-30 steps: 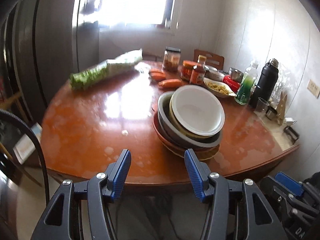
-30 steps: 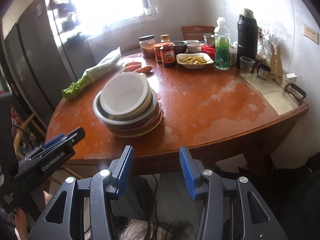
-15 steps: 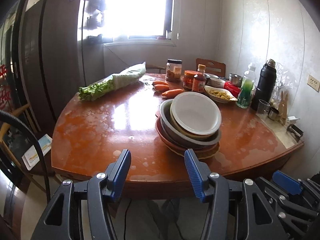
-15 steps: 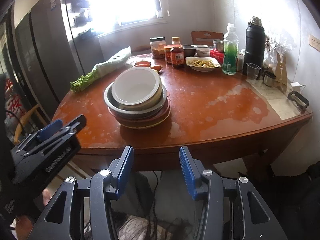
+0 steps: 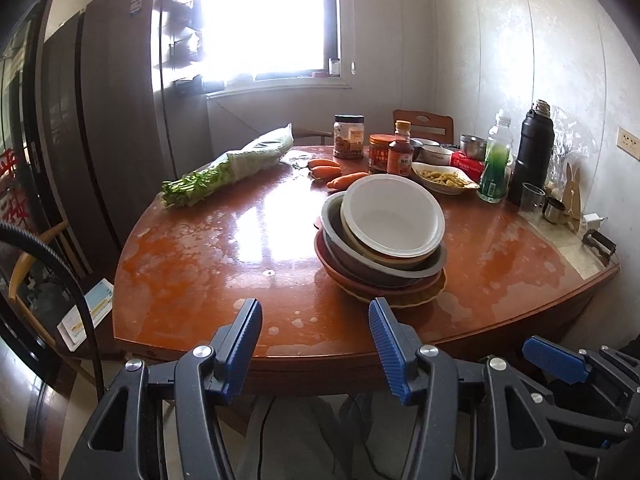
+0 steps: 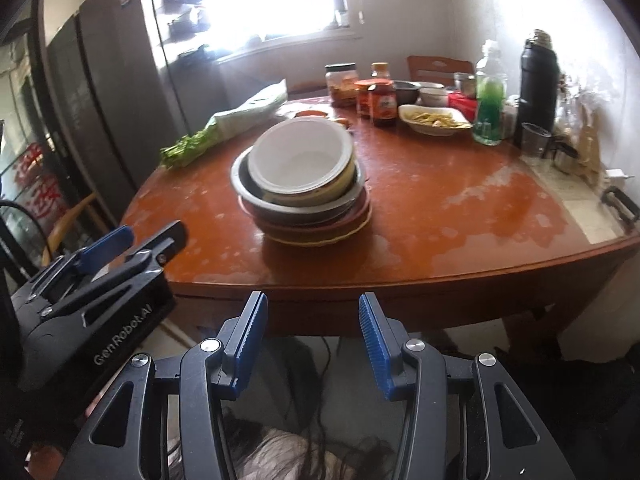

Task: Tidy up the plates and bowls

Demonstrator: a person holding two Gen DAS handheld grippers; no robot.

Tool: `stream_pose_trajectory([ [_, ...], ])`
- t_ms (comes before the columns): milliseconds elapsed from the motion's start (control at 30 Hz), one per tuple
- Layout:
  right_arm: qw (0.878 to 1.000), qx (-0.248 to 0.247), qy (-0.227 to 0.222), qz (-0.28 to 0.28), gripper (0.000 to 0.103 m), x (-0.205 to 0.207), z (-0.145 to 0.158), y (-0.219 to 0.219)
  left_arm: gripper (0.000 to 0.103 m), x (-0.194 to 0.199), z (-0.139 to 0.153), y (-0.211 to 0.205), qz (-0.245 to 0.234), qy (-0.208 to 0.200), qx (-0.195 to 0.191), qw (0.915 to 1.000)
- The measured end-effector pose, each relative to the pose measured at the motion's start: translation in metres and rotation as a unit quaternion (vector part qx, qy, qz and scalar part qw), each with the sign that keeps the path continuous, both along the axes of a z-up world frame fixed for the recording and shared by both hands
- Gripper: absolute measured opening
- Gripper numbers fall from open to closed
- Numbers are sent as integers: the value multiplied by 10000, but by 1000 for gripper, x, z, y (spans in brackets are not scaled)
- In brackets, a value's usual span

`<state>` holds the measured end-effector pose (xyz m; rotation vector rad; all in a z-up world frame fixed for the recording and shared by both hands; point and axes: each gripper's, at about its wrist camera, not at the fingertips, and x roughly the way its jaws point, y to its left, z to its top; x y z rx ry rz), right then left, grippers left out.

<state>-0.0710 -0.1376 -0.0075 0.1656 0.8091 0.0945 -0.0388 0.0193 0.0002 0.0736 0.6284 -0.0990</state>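
Both grippers gape empty off the near edge of the worktop [image 5: 208,264]. The left gripper [image 5: 315,330] faces bare, glossy wood; the right gripper [image 6: 311,326] hangs lower, before the worktop's edge. Beyond them, well apart from both, a stack [image 5: 382,240] stands near the middle of the worktop: a white bowl [image 5: 394,216] nested in a yellowish bowl [image 6: 336,184], inside a grey metal bowl [image 5: 336,236], all tilted on reddish plates [image 5: 352,280] with a woven mat [image 5: 428,294] at the bottom. Farther off lie carrots [image 5: 348,179], bagged greens [image 5: 236,160], jars [image 5: 349,131] and a black flask [image 5: 534,148].
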Motion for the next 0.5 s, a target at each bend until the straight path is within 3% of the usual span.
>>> stream_pose_trajectory([
  [200, 9997, -46, 64, -241, 49, 2, -1, -11, 55, 2, -4, -9, -38, 53, 121, 9999],
  [500, 9998, -62, 78, -174, 50, 3, -3, -7, 55, 5, -7, -7, 35, 148, 65, 9999],
])
